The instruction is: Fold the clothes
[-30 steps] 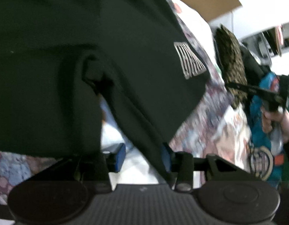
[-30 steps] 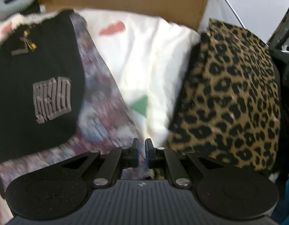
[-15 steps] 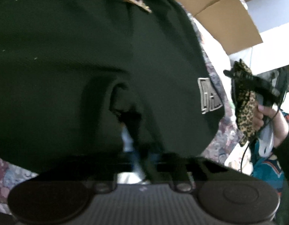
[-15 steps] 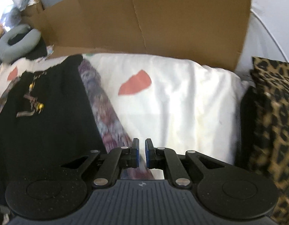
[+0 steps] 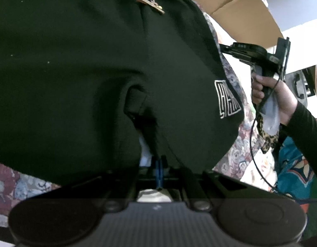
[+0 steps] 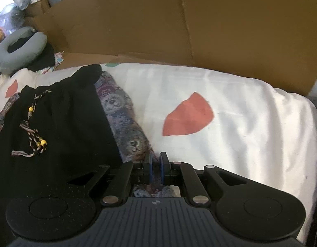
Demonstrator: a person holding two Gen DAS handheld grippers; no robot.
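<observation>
Because the black shorts are soft, limp cloth, they look set to sag and drape from whatever point gets pinched, so the sensible places to take hold are the hems and the gathered waistband, where the fabric is doubled and less likely to slip. They seem light, nothing fragile here, though the beaded drawstring could swing or snag in a fold. And here's the left gripper right down at the near edge of the shorts, its blue jaws pressed together with a dark fold of the cloth running in between them, so it has a bite on the crotch or inner leg hem, with a white label showing just beside the pinch. The shorts lie spread flat on a teddy-bear patterned blanket, which lies over a white bedsheet with red patches, cardboard standing behind. Over on the other side, the right gripper, held in the person's hand, hovers above the blanket's edge just beside the waistband, its jaws nearly together with only a sliver of a gap and nothing caught in them. My read: the waistband corner near that drawstring is the natural grab for the right side, pinched well in so the thin cloth doesn't slide out.
</observation>
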